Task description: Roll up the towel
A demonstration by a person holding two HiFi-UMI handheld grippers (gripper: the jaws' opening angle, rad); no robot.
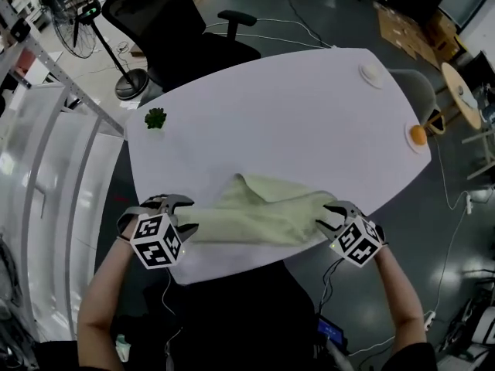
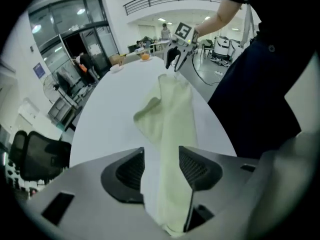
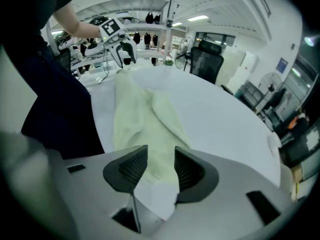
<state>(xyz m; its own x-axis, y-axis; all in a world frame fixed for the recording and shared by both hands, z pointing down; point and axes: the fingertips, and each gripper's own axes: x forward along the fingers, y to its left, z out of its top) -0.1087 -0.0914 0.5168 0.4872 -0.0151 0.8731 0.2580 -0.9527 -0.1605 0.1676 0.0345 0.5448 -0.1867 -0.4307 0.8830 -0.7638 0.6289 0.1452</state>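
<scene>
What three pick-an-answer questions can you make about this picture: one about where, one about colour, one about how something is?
1. Where is the towel?
A. in a basket
B. on the table, between the left gripper and the right gripper
C. in a sink
2. What colour is the towel?
A. red
B. blue
C. pale green
3. How are the left gripper's jaws?
A. apart, towel between them
B. shut on a spoon
C. apart, nothing between
Answers: 1 B, the head view shows it there; 2 C, every view shows pale green; 3 A, a gap shows beside the cloth.

1 towel (image 1: 255, 216), 2 grippers (image 1: 186, 216) (image 1: 325, 217), perhaps 1 plant (image 1: 155, 117).
</scene>
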